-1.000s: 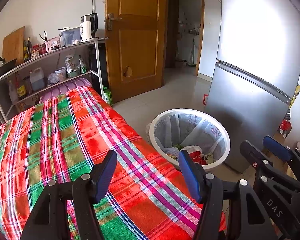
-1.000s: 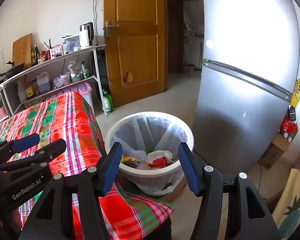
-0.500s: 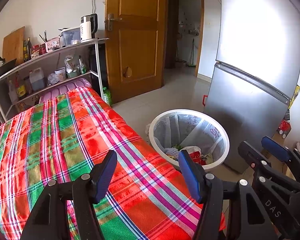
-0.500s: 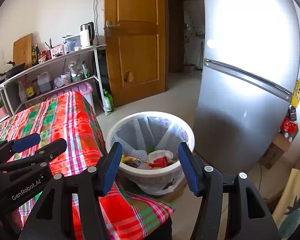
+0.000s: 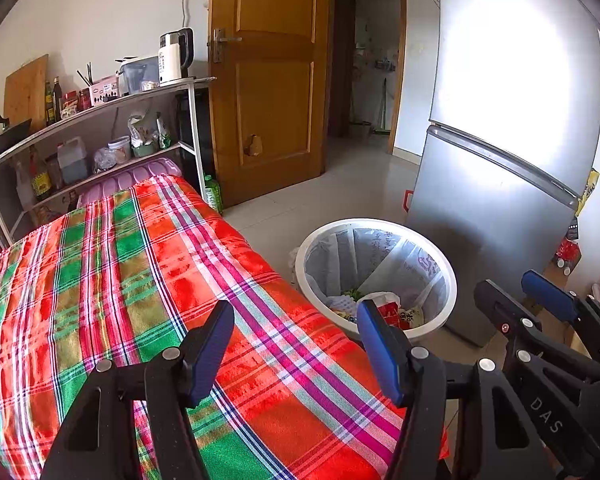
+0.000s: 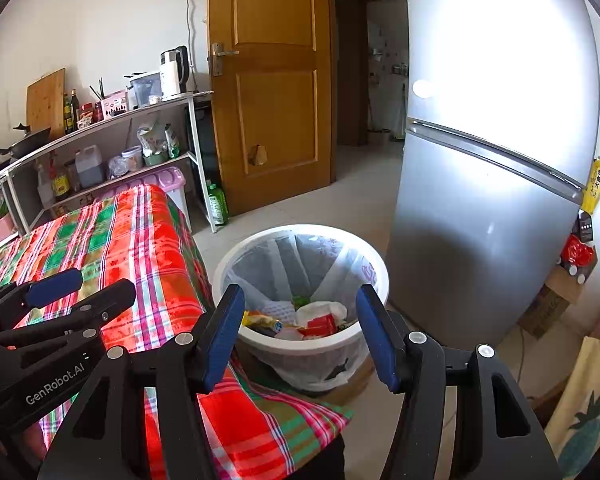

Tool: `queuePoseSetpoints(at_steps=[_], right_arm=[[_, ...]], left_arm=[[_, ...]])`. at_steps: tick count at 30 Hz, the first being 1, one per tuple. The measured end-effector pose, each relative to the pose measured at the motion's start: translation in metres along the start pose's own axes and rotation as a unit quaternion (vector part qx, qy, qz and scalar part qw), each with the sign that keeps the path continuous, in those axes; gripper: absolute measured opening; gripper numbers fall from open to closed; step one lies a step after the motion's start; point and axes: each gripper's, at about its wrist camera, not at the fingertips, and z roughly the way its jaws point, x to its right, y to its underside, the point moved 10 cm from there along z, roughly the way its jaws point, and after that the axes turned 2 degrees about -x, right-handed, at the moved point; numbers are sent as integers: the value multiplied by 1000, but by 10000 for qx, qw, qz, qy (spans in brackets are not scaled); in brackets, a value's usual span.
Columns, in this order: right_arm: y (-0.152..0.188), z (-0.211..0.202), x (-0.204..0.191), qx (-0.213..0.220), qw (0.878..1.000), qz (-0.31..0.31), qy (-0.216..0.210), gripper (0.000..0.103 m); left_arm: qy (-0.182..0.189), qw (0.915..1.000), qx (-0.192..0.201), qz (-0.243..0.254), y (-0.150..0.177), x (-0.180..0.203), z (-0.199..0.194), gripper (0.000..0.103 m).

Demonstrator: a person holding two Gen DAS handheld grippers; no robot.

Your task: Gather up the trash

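A white waste bin (image 5: 448, 304) (image 6: 376, 264) lined with a clear bag stands on the floor between the table and the fridge. Wrappers and other trash (image 6: 312, 320) (image 5: 392, 312) lie in its bottom. My left gripper (image 5: 296, 354) hovers open over the plaid tablecloth (image 5: 120, 280) near the table's right edge, nothing between its blue pads. My right gripper (image 6: 300, 332) is open too, held just in front of the bin and empty. Each gripper shows in the other's view: the right one (image 5: 548, 300) at the right edge, the left one (image 6: 56, 292) at the left.
A silver fridge (image 6: 480, 200) stands right behind the bin. A wooden door (image 5: 268, 80) and an open doorway (image 5: 372, 68) lie beyond the tiled floor. A metal shelf (image 5: 100, 132) with bottles, jars and a kettle runs along the far wall behind the table.
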Motion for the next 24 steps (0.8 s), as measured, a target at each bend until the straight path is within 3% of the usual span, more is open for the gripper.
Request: queuePoseSetpoints(at_steps=[24], right_arm=[[2,-2,0,8,10000,7,-21,59]], left_arm=[[16,10000,38,2,0,1,-3,64]])
